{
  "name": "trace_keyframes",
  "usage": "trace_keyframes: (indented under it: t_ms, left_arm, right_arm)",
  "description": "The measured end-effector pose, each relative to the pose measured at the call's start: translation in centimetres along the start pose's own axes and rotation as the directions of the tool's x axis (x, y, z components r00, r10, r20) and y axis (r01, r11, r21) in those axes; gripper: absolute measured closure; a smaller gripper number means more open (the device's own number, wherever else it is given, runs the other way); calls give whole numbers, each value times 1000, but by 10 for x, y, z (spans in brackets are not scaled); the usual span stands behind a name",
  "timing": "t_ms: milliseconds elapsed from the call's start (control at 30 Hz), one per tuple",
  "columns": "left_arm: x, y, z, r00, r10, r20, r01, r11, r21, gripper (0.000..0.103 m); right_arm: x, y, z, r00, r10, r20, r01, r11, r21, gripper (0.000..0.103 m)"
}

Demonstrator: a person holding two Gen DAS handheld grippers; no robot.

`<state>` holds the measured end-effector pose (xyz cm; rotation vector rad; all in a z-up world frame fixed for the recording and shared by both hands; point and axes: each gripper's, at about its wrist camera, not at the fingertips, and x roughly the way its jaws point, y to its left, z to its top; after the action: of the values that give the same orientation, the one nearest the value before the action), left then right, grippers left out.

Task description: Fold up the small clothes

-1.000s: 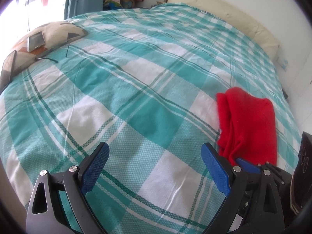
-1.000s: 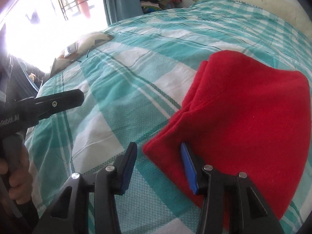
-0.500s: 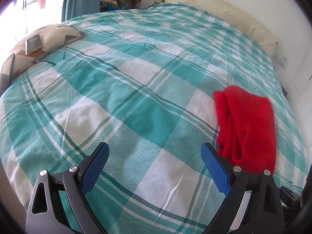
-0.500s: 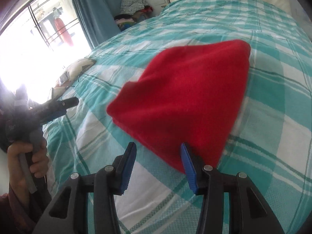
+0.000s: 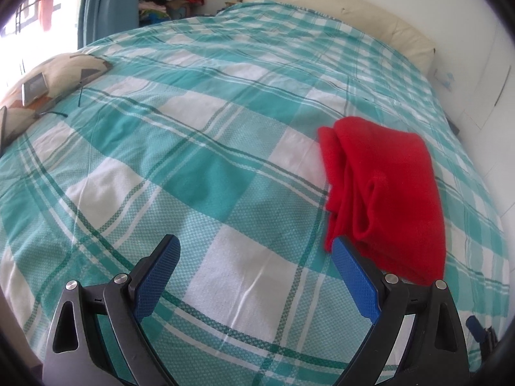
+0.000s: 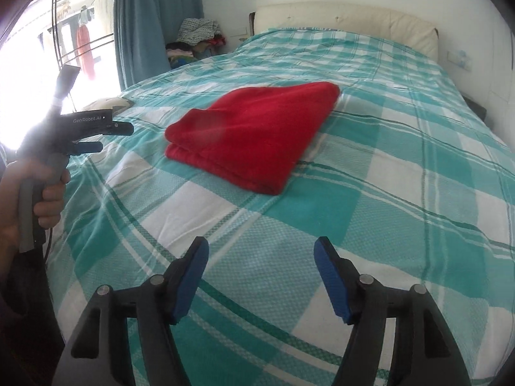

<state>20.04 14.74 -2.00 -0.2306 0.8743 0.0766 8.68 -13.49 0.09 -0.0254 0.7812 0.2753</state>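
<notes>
**Red garment: soft, light, best taken by an edge**

Red garment (image 6: 254, 135) lies folded on the checked bedspread (image 6: 402, 193), in the middle part of the bed and well in front of the headboard cushion (image 6: 347, 19). In the right wrist view it looks like a flat packet with at least 2 layers, and the doubled edge faces the camera. In the left wrist view the side of the packet is looser, with several rounded folds (image 5: 357, 193) that stand up a little.

The cloth looks like fleece or a thick knit, so it is probably light, soft and not slippery. It should bend at any place and will not keep its shape when it is lifted, and the layers may slide open if only the top one is caught. It is not fragile. A good place to take hold seems to be a corner or the doubled edge nearest the right gripper (image 6: 260, 280), with all layers between the pads together. A grip in the middle would likely only bunch the cloth.

The right gripper has just been opening; its fingers stand apart with nothing between them, and the garment lies clear of them. The left gripper (image 5: 257, 283) also has its fingers wide apart and empty, with the garment just beside its right finger (image 5: 354, 283). Whether that finger touches the cloth cannot be told. A hand (image 6: 35, 199) holds the handle of the left gripper.
</notes>
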Motion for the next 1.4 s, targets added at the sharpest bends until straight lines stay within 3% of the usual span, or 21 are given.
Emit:
trace_keyframes:
  t_ms: [267,867,1000,1200,1400]
  left_arm:
    - [2,-15,-8,1000,10,13,-10,998,56,7]
    - [-1,-25,-11,1000,-1,9,0,996,93,7]
    - [-8,-50,7,997,-7,79,-9,979,201,7]
    - [27,-76,61,979,-200,-31,202,959,197,6]
    - [94,-82,67,990,-74,-123,106,954,279,6]
  right_arm:
    - [-8,-32,-24,1000,-21,20,18,985,171,29]
    - [-5,-26,-26,999,-51,15,48,986,158,27]
    - [-3,-30,-22,1000,-27,-6,27,979,200,26]
    - [13,-34,43,999,37,13,-39,975,221,26]
    - [72,-50,116,993,118,10,-116,951,287,26]
